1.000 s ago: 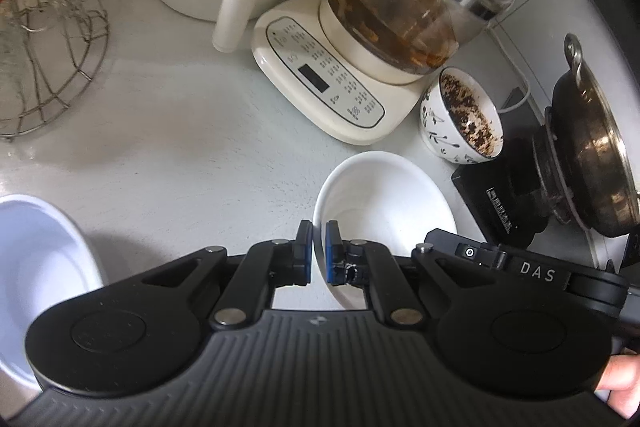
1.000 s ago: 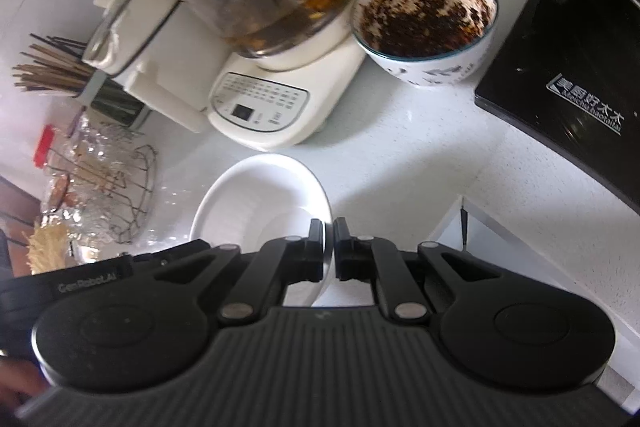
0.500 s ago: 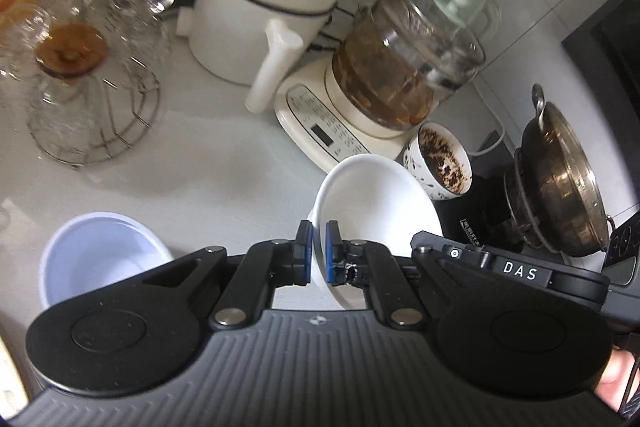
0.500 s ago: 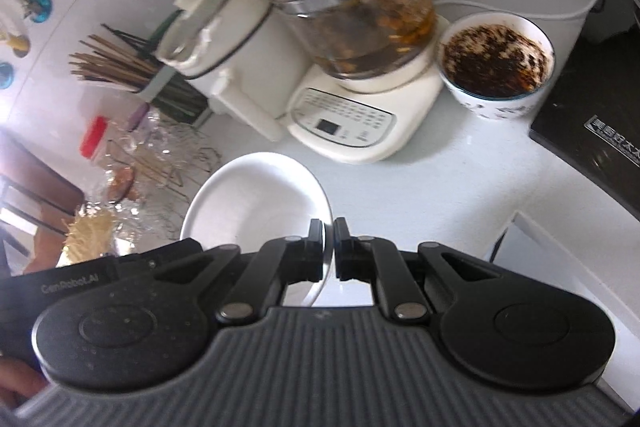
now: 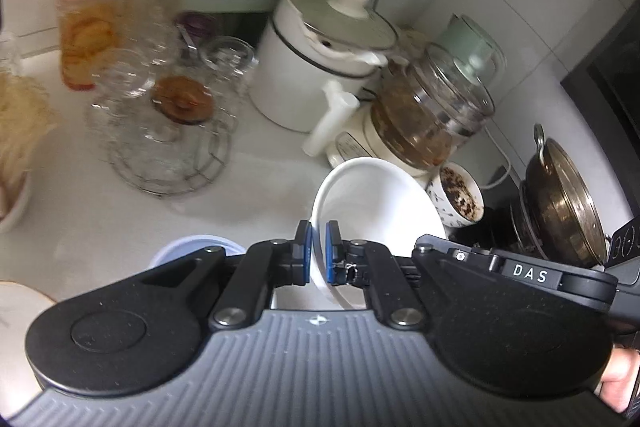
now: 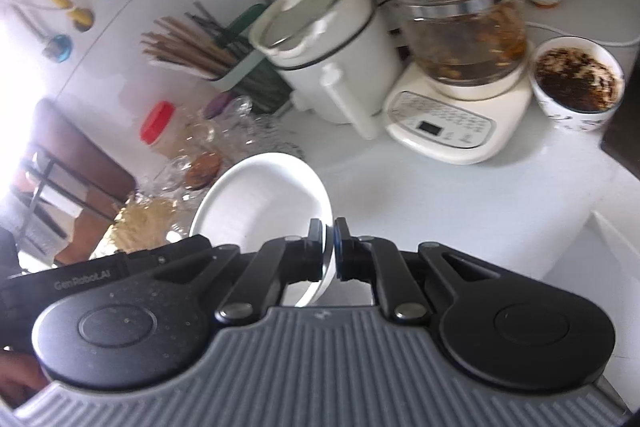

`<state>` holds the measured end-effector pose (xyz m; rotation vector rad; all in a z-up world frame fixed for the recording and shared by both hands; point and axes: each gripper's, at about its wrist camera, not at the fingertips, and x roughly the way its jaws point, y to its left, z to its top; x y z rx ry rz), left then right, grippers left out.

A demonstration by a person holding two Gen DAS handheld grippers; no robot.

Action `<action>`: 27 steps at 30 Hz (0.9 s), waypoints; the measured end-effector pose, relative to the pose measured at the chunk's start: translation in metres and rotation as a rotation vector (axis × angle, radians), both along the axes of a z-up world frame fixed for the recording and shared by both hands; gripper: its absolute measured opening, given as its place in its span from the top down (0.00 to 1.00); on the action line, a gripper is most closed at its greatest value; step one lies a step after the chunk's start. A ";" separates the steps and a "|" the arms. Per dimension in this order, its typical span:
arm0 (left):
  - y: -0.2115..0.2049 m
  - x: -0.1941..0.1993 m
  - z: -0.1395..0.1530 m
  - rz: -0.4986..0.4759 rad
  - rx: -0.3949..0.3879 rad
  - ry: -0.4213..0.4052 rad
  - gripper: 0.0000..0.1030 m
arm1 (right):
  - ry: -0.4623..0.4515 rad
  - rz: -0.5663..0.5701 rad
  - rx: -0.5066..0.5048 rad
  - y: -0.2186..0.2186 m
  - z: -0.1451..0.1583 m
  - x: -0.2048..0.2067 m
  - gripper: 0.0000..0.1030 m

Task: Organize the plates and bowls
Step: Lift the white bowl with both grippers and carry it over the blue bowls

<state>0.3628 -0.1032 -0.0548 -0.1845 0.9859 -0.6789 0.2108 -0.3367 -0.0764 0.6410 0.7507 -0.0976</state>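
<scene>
Two grippers, left gripper [image 5: 317,252] and right gripper [image 6: 329,254], each pinched shut on opposite rims of one white bowl [image 5: 384,199], held above the counter [image 5: 120,227]. Risk: thin rim grips slipping if hands diverge, dropping it.

white bowl [image 5: 380,199] — empty, tilted | rim pinched both sides, above counter

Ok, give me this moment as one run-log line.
left tool: shut on white bowl rim | right tool: shut on opposite rim | bowl: held above counter | lilac bowl: on counter
</scene>
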 end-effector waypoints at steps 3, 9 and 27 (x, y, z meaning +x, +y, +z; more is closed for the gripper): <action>0.019 0.001 0.001 0.037 0.001 -0.008 0.93 | 0.004 0.041 -0.006 0.016 0.000 0.010 0.92; 0.055 0.006 -0.007 0.113 0.002 0.004 0.93 | 0.017 0.121 -0.023 0.045 0.000 0.032 0.92; 0.085 0.010 -0.070 0.176 0.083 0.110 0.92 | 0.159 0.208 -0.103 0.086 -0.042 0.059 0.92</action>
